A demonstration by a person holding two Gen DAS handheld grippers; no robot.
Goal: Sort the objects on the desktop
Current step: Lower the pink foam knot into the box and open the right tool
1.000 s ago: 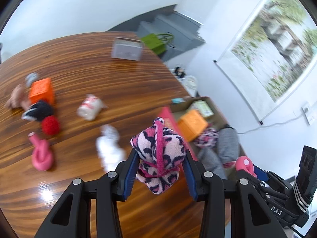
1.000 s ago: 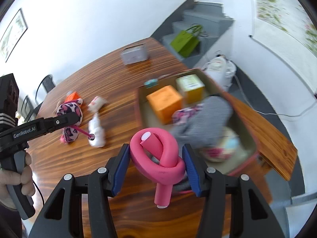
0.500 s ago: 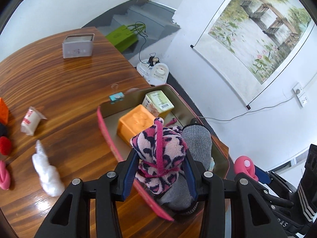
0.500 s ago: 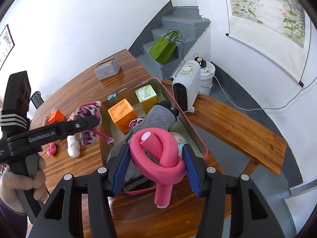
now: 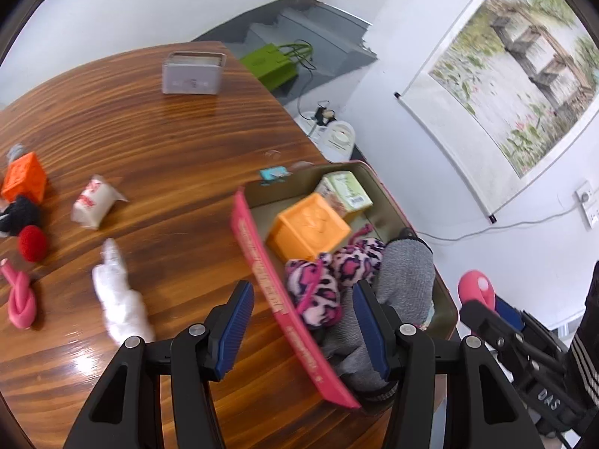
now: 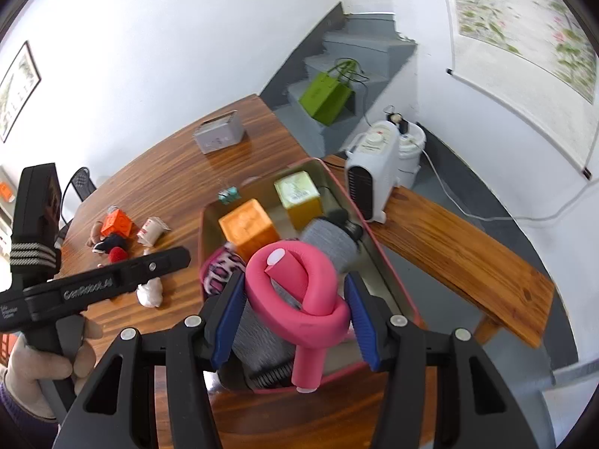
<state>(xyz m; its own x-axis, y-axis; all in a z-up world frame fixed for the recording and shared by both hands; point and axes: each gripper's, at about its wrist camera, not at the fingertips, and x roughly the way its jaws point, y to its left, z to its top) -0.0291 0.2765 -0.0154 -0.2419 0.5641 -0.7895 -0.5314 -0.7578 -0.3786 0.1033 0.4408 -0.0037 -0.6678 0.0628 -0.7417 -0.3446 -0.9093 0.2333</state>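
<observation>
The grey sock [image 6: 329, 241] in the tin tray [image 6: 378, 258] is mostly buried in the right wrist view, sitting behind the pink foam knot [image 6: 299, 299] and the gripper fingers [image 6: 228, 316]. The leopard plush [image 6: 221, 267] only peeks out at the left of that knot. In the left wrist view the white fluffy thing [image 5: 118, 299] on the table [image 5: 168, 149] is smeared with blur, so its shape is anyone's guess. The label on the grey tin box [image 5: 192, 73] is too small to read. The other pink knot [image 5: 20, 297] runs close to the left edge.

Pink-and-black leopard-spotted plush [image 5: 318, 292], orange cube [image 5: 309, 226], grey sock [image 5: 406, 280], pink foam knot [image 6: 299, 295], pink-rimmed tray [image 5: 262, 262]
</observation>
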